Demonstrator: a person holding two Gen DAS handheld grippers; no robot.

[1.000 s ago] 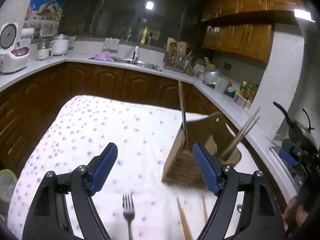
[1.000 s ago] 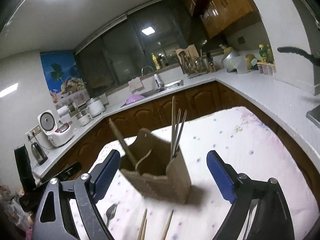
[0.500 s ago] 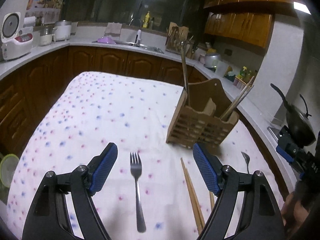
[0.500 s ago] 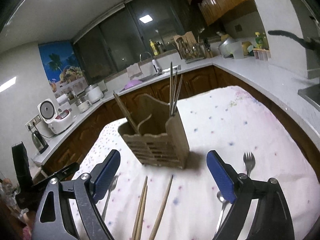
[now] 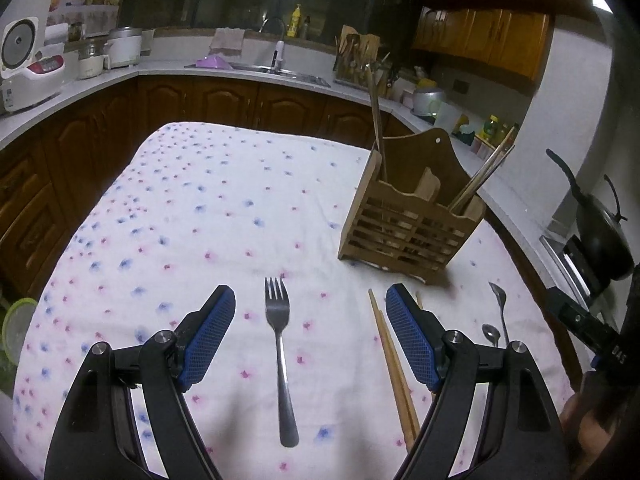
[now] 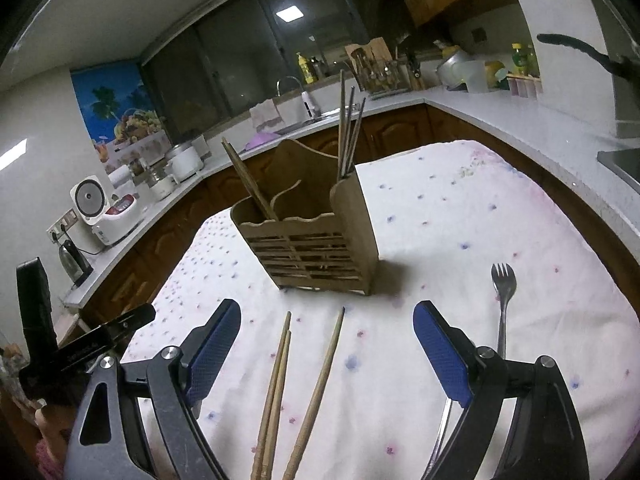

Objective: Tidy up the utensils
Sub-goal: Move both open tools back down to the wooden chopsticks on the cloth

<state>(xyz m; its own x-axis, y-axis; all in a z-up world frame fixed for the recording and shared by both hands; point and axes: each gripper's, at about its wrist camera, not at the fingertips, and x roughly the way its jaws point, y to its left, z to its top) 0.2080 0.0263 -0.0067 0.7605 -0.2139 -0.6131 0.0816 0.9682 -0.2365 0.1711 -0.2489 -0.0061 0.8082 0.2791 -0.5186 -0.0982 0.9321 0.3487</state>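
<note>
Left wrist: wide-open, empty left tongs (image 5: 310,326) straddle a steel fork (image 5: 281,356); right tongs (image 6: 327,350), equally open, straddle wooden chopsticks (image 6: 280,396).

Left gripper (image 5: 310,304), right gripper (image 6: 327,320): fingers (image 5: 208,332) apart

Kitchen I was working in was pretty dim: dark windows (image 6: 224,68) over the sink (image 5: 276,70), wooden cabinets (image 5: 224,100) under a white counter (image 6: 500,114), one ceiling light (image 6: 290,13), and a tropical poster (image 6: 120,120).
</note>
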